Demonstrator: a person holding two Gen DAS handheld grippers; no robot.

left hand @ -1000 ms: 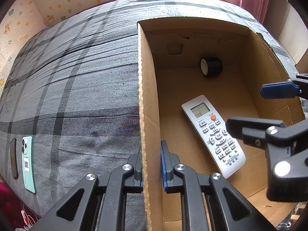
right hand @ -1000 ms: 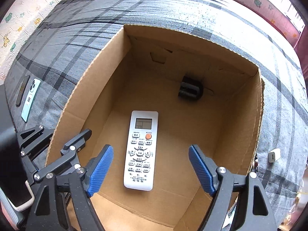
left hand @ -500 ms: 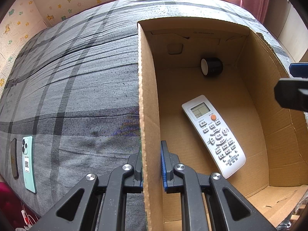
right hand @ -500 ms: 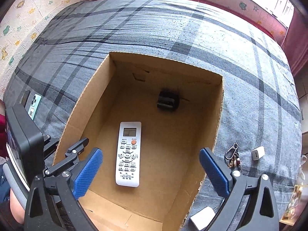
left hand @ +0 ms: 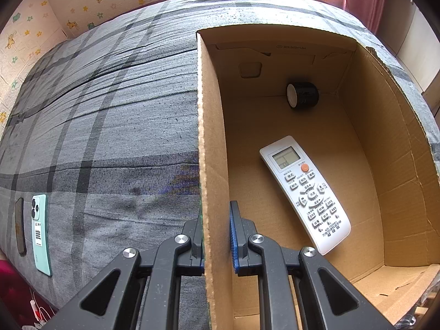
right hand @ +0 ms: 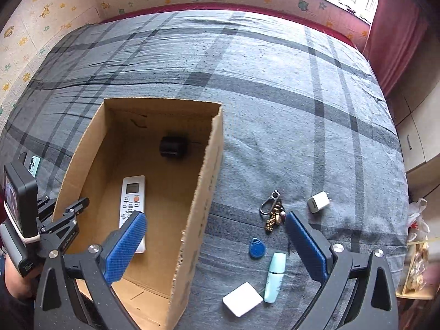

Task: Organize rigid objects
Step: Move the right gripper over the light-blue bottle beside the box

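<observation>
Left tool (left hand: pixel 216 236) is clamped on the near left wall of the cardboard box (left hand: pixel 209 143), one pad outside and one inside, steadying it on the bed (right hand: pixel 275 88). Right tool (right hand: pixel 214 243) is spread wide with nothing between its pads; it hangs above the box's right wall, and the loose things on the bedspread lie just beyond it.

Inside the box: white remote control (right hand: pixel 132 206) flat on the floor, black cylinder (left hand: pixel 302 95) on its side near the far wall. Not yet boxed, right of the box: key ring (right hand: pixel 272 210), white charger plug (right hand: pixel 318 201), blue key fob (right hand: pixel 257 248), mint tube (right hand: pixel 274 277), flat white square (right hand: pixel 242 299). A green phone (left hand: pixel 40 229) and a dark slab beside it lie on the far left of the bed.

Step in hand, as judged: pick the next item from the right cluster.

Notes for doing it well:
- Take one item only; the tube and white square touch, so approach from the free side.
- The bedspread is soft: press down lightly, or thin pieces sink and slip.
- Keep the left clamp on so the box does not shift.
- Lift clear of the wall before crossing.
</observation>
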